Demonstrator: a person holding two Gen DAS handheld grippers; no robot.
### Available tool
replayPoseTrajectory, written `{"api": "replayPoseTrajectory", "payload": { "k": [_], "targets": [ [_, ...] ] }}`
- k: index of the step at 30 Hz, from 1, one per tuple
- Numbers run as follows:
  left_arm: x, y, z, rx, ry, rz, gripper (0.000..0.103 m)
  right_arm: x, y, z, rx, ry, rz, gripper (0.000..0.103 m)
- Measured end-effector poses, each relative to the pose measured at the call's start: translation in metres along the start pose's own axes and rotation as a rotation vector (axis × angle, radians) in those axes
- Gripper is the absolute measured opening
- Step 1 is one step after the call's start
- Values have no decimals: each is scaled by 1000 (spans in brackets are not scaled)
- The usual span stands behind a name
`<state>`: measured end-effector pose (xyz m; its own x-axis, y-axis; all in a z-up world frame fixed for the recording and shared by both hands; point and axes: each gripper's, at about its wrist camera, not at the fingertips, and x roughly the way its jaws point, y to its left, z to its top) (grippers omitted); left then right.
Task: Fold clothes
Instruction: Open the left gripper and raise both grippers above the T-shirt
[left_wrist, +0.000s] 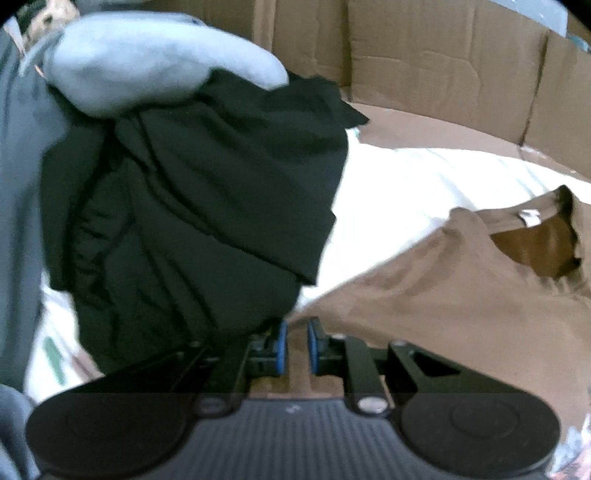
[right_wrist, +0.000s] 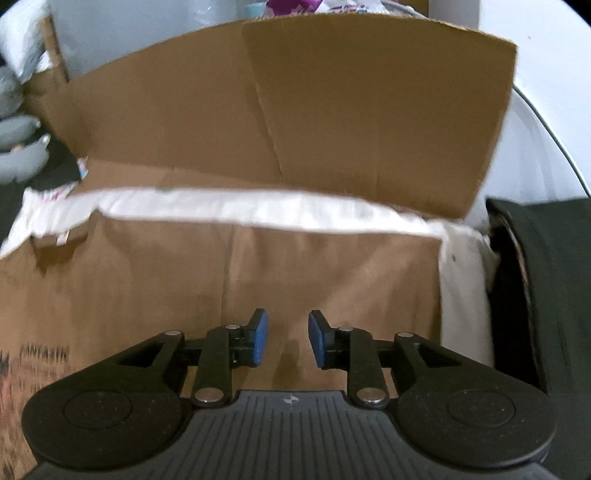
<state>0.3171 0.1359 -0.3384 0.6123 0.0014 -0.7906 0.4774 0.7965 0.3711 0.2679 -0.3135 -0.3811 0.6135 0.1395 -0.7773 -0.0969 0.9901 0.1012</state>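
Left gripper (left_wrist: 295, 347): blue pads nearly together, with brown cloth running between them; whether they pinch it cannot be told. Brown T-shirt (left_wrist: 424, 295) — plain tan-brown knit, ribbed neckline with a small white label at the collar. It spreads from the pads toward 2 o'clock, collar end farthest out, so the long axis runs 8 to 2 o'clock in the left wrist view. It lies on a white sheet (left_wrist: 388, 192).

At 10 o'clock from the pads, a black garment (left_wrist: 203, 206) sits heaped and creased, overlapping the sheet; a pale blue-grey bundle (left_wrist: 159, 59) rests on its top. Cardboard walls (left_wrist: 443, 66) stand behind, 12 to 2 o'clock.

Right gripper (right_wrist: 286, 343): jaws parted, nothing between the pads. Brown cloth, likely the same shirt, lies flat and smooth beneath them, filling the lower half of the view, its far edge running 9 to 3 o'clock against the white sheet. A cardboard panel (right_wrist: 332, 110) stands at 12 o'clock. Black fabric (right_wrist: 546, 295) sits at 3 o'clock.
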Motion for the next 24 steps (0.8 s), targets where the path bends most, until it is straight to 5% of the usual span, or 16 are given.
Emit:
{"api": "replayPoseTrajectory", "payload": {
  "k": [4, 9, 13, 16, 21, 24],
  "targets": [
    [-16, 10, 0, 9, -7, -8, 45, -14, -5, -24, -26, 22, -23, 33],
    [-44, 25, -6, 17, -6, 4, 48, -37, -12, -38, 5, 16, -32, 40],
    [-67, 32, -5, -2, -4, 11, 74, -59, -13, -39, 43, 4, -34, 55],
    [-79, 31, -2, -7, 16, 4, 75, -79, -7, -37, 28, 12, -28, 58],
    [-107, 22, -4, -27, 31, -57, 86, -124, 8, -32, -24, 20, -38, 83],
    [-127, 15, -4, -30, 27, -82, 87, -150, 15, -31, -53, 18, -42, 88]
  ]
}}
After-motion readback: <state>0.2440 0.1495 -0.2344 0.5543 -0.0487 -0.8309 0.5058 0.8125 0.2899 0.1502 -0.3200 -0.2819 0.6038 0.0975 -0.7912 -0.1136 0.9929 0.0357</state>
